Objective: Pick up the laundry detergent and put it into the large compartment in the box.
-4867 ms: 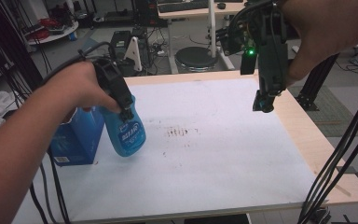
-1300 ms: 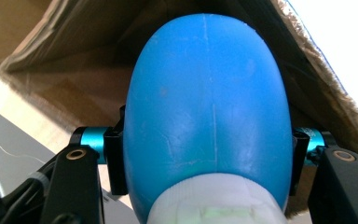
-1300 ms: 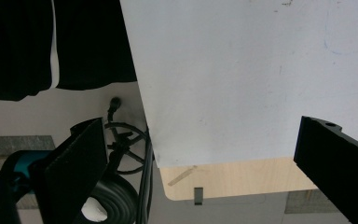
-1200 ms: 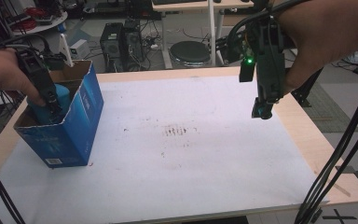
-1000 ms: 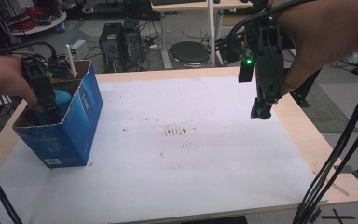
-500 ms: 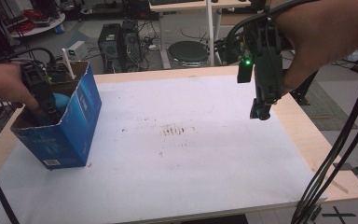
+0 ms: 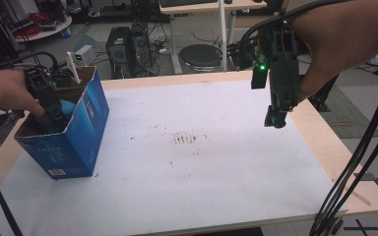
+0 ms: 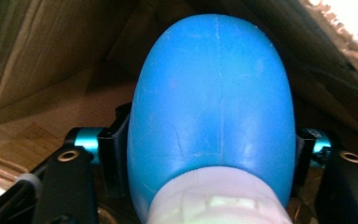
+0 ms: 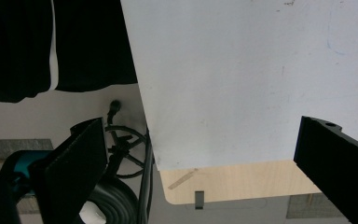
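Note:
A blue spray bottle [image 8: 212, 98] with a white neck stands inside an open blue cardboard box [image 7: 74, 142] at the table's left. In the high view its rounded top [image 7: 68, 107] peeks over the box wall. My left gripper [image 7: 54, 117] reaches down into the box, and its jaws flank the bottle's lower body. The jaws have just been opening, with the bottle still between them and a thin dark gap on one side. My right gripper [image 7: 276, 120] hangs open and pointing down above the table's right side, with nothing between its fingers [image 9: 81, 154].
The white table top [image 7: 202, 162] has a smudged patch [image 7: 189, 138] at its middle. Bare wood shows along the right edge [image 7: 334, 147]. Cables [image 7: 359, 157] hang off the front right. Computer cases and a round stool stand on the floor behind the table.
Earlier my left gripper held the bottle above the table beside the box; now the bottle sits inside the box. Over the last second both hands have stayed put.

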The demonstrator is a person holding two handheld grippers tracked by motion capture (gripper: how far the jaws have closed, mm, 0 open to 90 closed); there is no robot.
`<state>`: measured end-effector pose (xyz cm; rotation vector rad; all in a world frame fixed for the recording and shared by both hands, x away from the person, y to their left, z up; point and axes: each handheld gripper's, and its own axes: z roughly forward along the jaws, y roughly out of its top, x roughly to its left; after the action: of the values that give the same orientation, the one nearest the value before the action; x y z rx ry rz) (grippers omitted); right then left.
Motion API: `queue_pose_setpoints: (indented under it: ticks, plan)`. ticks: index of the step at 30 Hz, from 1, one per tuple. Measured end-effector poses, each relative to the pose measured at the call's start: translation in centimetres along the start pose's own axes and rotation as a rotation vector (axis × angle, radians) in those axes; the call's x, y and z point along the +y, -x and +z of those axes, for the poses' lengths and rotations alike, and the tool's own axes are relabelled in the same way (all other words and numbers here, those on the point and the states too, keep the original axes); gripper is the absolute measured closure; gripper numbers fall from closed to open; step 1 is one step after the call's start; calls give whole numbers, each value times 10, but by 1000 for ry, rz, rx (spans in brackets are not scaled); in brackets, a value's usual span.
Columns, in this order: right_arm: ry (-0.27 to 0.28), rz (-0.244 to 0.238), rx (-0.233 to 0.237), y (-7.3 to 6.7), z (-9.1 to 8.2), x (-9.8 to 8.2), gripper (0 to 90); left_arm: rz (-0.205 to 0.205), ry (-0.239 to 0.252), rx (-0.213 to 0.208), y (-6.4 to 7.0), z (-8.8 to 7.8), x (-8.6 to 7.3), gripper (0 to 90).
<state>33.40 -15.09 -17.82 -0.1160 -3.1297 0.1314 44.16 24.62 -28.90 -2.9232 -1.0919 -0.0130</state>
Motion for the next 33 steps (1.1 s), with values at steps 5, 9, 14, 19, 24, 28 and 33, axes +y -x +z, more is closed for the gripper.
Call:
queue_pose_setpoints:
  ticks: [5, 9, 14, 19, 24, 28, 33]
  plan:
    - [1, 4, -1, 0, 0, -2, 20, 13, -1, 4, 0, -5, 0, 337]
    - [-3, 14, -1, -2, 0, -2, 20, 14, 0, 12, 1, -9, 0, 337]
    - [3, 2, -1, -2, 0, -1, 20, 24, 7, 28, 1, -18, -3, 337]
    - [-2, 12, -5, -2, -2, -1, 20, 43, 20, 43, 5, -29, -5, 306]
    - [-4, -4, -7, -4, -4, 1, 20, 50, 34, 36, 8, -40, -7, 303]
    - [-4, 0, -10, -5, -5, 1, 20, 44, 32, 38, 10, -50, -10, 285]
    - [-1, -4, -12, -6, -7, 0, 20, 46, 34, 55, 13, -61, -13, 258]
